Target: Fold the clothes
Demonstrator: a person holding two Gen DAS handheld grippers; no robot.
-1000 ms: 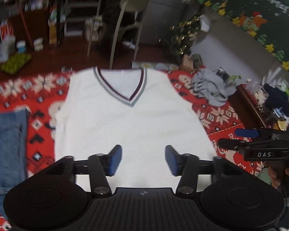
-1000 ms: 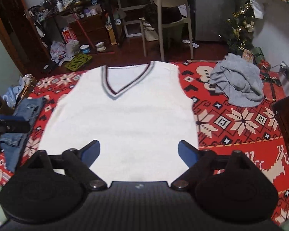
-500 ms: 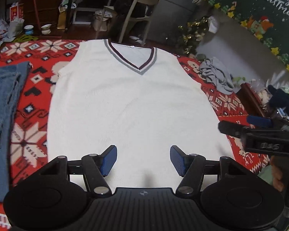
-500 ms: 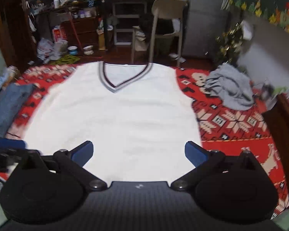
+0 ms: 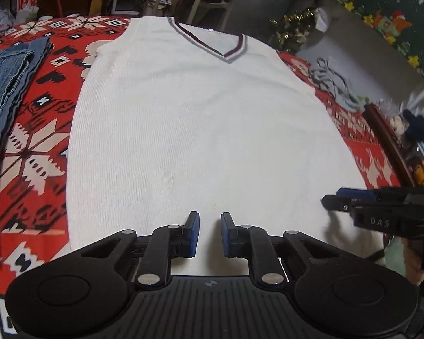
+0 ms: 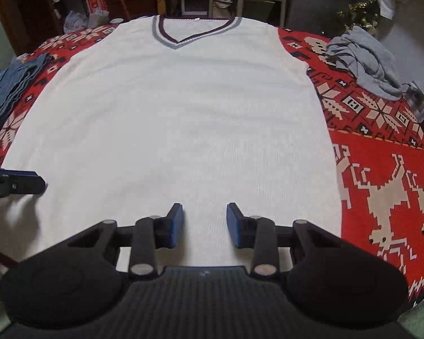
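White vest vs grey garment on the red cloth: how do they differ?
The white vest lies spread flat and smooth, V-neck away from the camera; the grey garment is crumpled in a heap. The vest sits in the middle and covers far more of the red cloth; the grey garment sits near the far right corner. Neither is folded yet.

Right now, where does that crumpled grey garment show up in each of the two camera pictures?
Left wrist view: grey garment lies at upper right, on the red patterned cloth, right of the white vest.
Right wrist view: grey garment lies at upper right, also right of the vest.
Shared landmark: the vest's striped V-neck.
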